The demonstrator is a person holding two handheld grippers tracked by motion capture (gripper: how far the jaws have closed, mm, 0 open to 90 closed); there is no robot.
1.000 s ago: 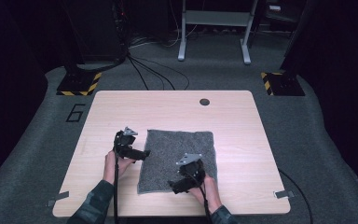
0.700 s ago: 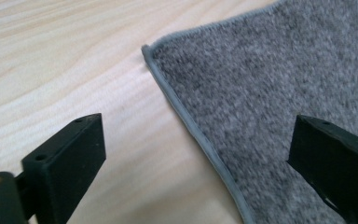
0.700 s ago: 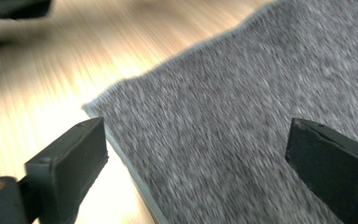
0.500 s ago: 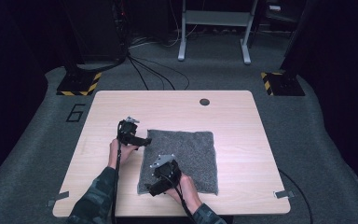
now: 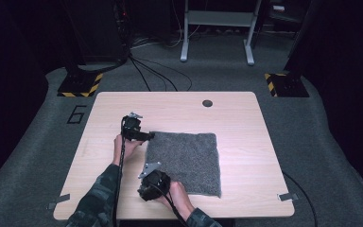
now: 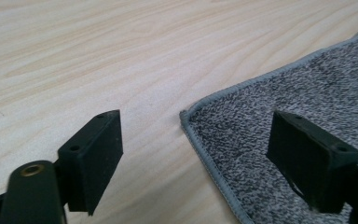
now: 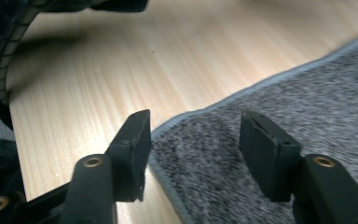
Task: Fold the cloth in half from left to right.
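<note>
grey cloth lies flat on the table. left gripper and right gripper straddle its near-left corners, jaws just closing, not yet pinching. advice: lower the pads so each catches the hem before closing fully.

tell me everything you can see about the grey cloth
The cloth is a roughly square piece of speckled grey, towel-like fabric with a paler stitched hem. It lies flat and unfolded on the wooden table, nearer the person's side. The left gripper straddles its far left corner, the right gripper its near left corner; both have just been closing, jaws apart, and the pads do not yet pinch the fabric. Nothing else rests on it.
</note>
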